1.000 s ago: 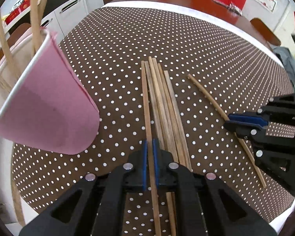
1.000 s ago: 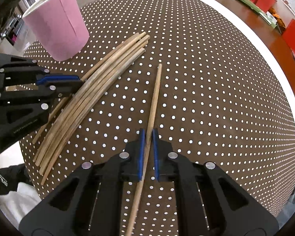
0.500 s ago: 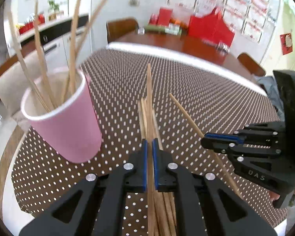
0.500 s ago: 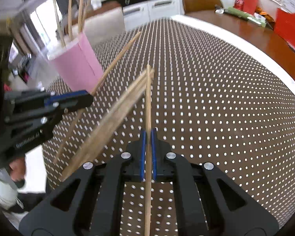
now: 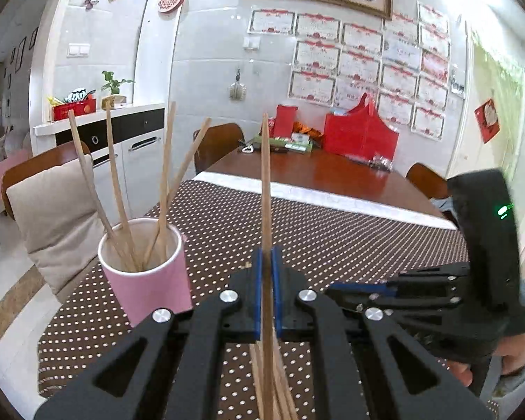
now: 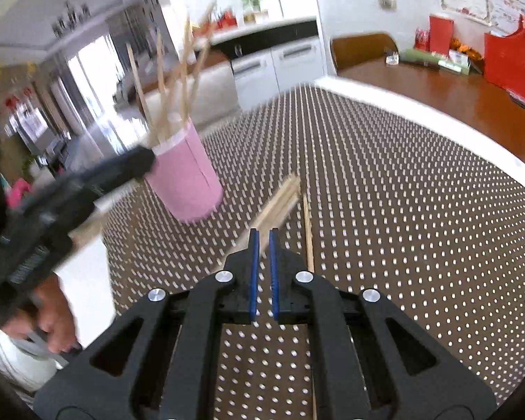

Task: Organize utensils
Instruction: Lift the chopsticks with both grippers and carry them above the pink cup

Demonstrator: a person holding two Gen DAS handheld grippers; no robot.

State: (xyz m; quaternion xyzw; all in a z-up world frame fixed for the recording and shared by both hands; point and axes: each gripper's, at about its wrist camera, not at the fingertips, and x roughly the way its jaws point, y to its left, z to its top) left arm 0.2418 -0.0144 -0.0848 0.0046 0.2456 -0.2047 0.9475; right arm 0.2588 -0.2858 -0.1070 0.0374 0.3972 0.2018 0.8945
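My left gripper [image 5: 266, 255] is shut on one wooden chopstick [image 5: 266, 182], which points up and away above the dotted tablecloth [image 5: 332, 231]. Just to its left stands the pink cup [image 5: 147, 276], upright, with several chopsticks in it. More chopsticks [image 5: 273, 385] lie in a bundle on the cloth under my left gripper. In the right wrist view my right gripper [image 6: 263, 236] is shut with nothing between its pads. A single chopstick [image 6: 308, 231] lies on the cloth just right of its jaws, near the bundle [image 6: 280, 203]. The blurred left gripper [image 6: 147, 161] is beside the cup [image 6: 185, 178].
The right gripper [image 5: 336, 287] and the hand that holds it fill the right of the left wrist view. A cushioned chair [image 5: 49, 210] stands by the table's left edge. Beyond the cloth, red bags [image 5: 360, 133] and boxes sit on bare wood.
Both grippers have risen and tilted upward. The left one has lifted its chopstick off the bundle, beside the cup. The right one's chopstick has left its pads and lies on the cloth.
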